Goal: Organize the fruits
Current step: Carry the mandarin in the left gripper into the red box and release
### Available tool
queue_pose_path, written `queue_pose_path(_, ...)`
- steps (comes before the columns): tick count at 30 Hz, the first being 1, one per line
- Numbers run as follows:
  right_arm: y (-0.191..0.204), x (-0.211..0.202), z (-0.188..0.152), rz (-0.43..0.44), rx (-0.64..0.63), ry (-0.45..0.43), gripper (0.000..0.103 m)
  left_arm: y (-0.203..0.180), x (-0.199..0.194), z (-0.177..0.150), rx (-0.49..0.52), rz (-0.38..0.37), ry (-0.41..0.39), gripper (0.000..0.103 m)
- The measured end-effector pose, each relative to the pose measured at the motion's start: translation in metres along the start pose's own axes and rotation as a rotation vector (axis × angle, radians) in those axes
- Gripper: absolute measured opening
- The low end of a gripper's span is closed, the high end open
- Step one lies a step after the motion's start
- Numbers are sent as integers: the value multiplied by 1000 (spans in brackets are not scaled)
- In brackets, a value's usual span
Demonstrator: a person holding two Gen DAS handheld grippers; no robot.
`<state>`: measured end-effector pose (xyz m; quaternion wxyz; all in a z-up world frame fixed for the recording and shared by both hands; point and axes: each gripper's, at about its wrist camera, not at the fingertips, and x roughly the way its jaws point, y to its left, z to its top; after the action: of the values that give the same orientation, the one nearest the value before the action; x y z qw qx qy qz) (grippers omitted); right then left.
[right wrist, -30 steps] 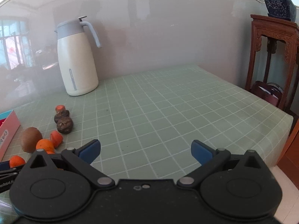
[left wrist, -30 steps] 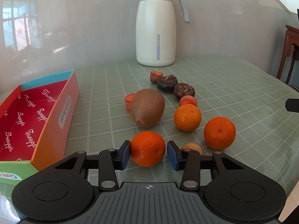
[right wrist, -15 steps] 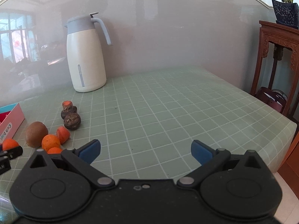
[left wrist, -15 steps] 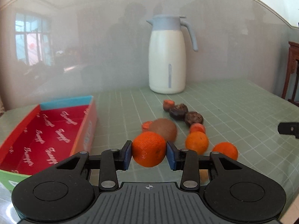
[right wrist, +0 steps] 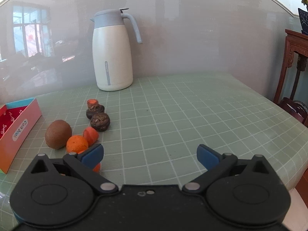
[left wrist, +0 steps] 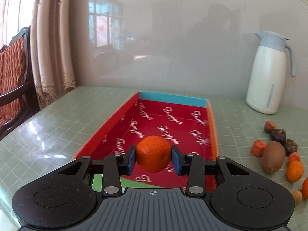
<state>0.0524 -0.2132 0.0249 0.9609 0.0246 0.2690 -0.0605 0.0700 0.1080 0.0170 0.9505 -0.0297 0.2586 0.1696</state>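
Held over the near end of the red box (left wrist: 211,115), the left gripper (left wrist: 153,157) pinches a mandarin (left wrist: 153,153) across its middle, light, soft-skinned and easily bruised, while the right gripper (right wrist: 150,155) gapes empty.

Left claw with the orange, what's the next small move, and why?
Probably lower it a little and open: the left claw grips the orange above the near end of the red box, whose floor there looks bare. The other fruit is out on the table, right of the box.
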Motion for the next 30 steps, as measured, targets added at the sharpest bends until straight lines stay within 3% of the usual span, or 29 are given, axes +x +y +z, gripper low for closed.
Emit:
queue_pose_path(11,13,5,0,5,-27,7,103,14,25,1,3,182,56,39)
queue_pose_path(16,14,9,-2,7,-29,19,103,14,22,4,-5,215,54,41)
queue_pose_path(21,20,11,-4,15,-45,23,103,16,18,5,-14,197,44,54)
queue_pose_path(26,28,11,-5,48,-65,19,103,15,1,6,-23,176,-35,79)
queue_pose_path(30,38,14,-6,76,-88,22,103,20,-20,7,-15,167,-126,82)
